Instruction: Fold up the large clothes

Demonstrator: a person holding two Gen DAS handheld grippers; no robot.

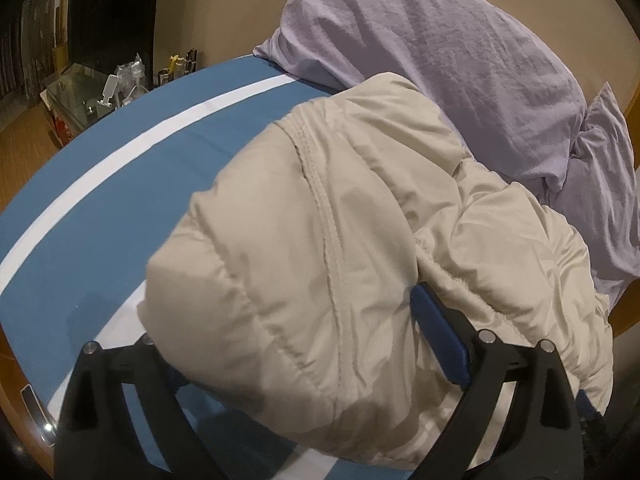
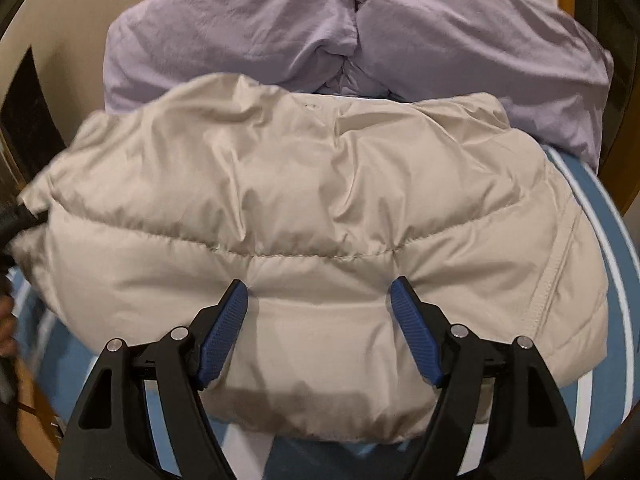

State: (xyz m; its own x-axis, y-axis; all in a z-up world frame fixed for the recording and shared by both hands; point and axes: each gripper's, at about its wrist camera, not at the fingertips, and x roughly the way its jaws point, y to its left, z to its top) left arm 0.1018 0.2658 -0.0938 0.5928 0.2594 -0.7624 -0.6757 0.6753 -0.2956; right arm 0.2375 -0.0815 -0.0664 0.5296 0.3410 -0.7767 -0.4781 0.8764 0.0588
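Note:
A puffy beige jacket (image 1: 340, 220) lies folded in a thick bundle on a blue bedsheet with white stripes (image 1: 120, 184). My left gripper (image 1: 288, 320) stands wide at the bundle's near end. The jacket bulges between its fingers; the right blue pad (image 1: 436, 340) lies beside the fabric and the left pad is hidden under it. In the right wrist view the jacket (image 2: 320, 184) fills the middle. My right gripper (image 2: 320, 284) straddles its near padded edge, and both blue pads (image 2: 224, 332) dent the fabric, with creases running out from their tips.
Lilac bedding (image 1: 460, 60) is heaped behind the jacket against a beige wall, seen as lilac bedding (image 2: 320, 28) in the right wrist view. A glass side table (image 1: 76, 92) with small bottles stands left of the bed on a wooden floor. A blurred hand (image 2: 6, 320) shows at the left edge.

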